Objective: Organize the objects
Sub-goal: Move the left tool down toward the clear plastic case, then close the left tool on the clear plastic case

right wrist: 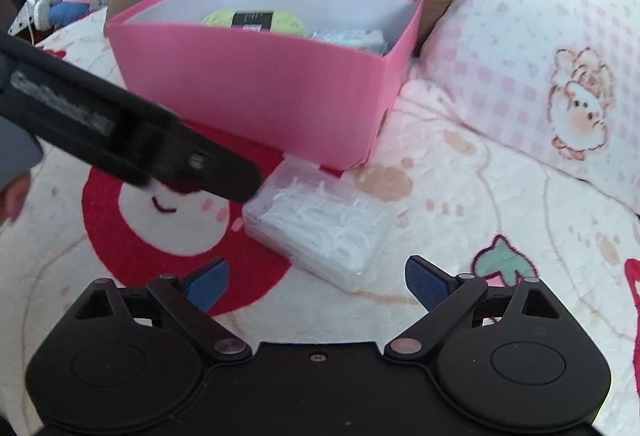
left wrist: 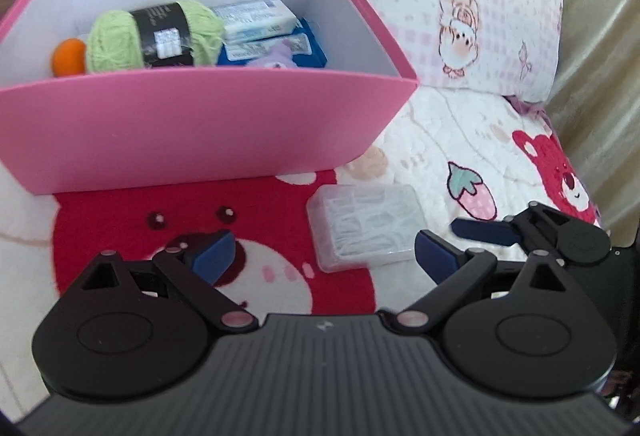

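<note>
Bed surface, plush blanket [right wrist: 460, 220] with red bear print. Pink box [left wrist: 192, 128] sits at the far side, open-topped, already holding a green yarn ball [left wrist: 156, 34], an orange item [left wrist: 69, 56], a white packet [left wrist: 256, 21], a blue packet [left wrist: 276, 50] and something small and purple, partly hidden.

One thing left outside: a clear plastic case [right wrist: 320, 228] lying flat on the blanket just near of the box's right corner, apart from it by a thin gap as far as I can tell. Contents white and tangled, too blurred to name.

Left gripper [left wrist: 324, 252]: jaws wide open, nothing between them, case lying just beyond and between the blue pads [left wrist: 214, 256]. Right gripper [right wrist: 316, 282]: also wide open and empty, the case directly ahead of it. In the right wrist view the left tool's body crosses in from the left, its tip close to the case's far left corner; touching or not, cannot tell.

Handling judgement: case looks light, stiff-walled, smooth and likely slippery; the lid may pop if squeezed hard. Soft blanket gives underneath, so fingers can sink beside the edges. Best hold seems across the short width, pads on the two long side walls near the middle, moderate squeeze, then lift level toward the box's open right end.
</note>
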`<action>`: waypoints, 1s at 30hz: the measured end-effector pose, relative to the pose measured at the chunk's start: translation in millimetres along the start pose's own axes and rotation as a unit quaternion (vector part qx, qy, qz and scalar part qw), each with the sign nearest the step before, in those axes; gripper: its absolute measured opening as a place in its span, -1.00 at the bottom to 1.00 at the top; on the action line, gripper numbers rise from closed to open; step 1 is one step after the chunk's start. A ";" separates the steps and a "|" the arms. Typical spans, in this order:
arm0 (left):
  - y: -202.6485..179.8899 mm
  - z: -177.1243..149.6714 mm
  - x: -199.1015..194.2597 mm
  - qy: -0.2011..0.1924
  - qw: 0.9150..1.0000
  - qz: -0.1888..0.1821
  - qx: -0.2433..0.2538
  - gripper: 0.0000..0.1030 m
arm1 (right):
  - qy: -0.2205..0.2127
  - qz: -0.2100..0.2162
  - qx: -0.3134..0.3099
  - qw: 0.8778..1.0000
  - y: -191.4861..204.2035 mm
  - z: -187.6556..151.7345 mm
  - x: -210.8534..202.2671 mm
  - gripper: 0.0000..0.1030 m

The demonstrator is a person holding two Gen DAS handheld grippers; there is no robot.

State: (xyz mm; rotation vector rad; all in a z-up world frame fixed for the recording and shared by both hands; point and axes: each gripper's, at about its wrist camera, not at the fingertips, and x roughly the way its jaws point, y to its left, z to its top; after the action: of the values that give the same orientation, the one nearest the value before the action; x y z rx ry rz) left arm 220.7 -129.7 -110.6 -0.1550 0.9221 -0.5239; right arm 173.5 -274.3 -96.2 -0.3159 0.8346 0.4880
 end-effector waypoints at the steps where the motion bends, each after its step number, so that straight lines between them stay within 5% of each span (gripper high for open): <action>1: 1.7 -0.1 5.1 0.004 1.000 -0.006 -0.010 0.87 | 0.003 0.003 -0.003 1.000 1.4 -0.1 1.3 0.79; 13: 6.1 1.2 44.0 0.009 0.999 -0.025 -0.045 0.35 | 0.021 -0.008 0.006 1.000 -2.9 9.8 17.7 0.79; 19: 9.8 0.8 47.1 0.007 0.998 -0.017 -0.060 0.25 | 0.015 -0.008 0.009 1.000 -4.3 7.7 24.7 0.72; 22: 13.0 0.8 49.6 0.019 0.995 -0.050 -0.081 0.05 | 0.022 0.000 0.035 0.999 -11.9 7.8 33.2 0.62; 30: 9.4 -8.6 43.3 0.029 0.991 -0.048 -0.118 0.00 | 0.028 0.028 0.077 0.996 -20.9 4.0 31.5 0.57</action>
State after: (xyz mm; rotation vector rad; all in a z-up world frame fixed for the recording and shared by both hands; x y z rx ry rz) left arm 238.5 -142.2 -150.1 -0.4027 1.0361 -0.5093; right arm 205.1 -281.1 -116.2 -0.1657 0.9323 0.4660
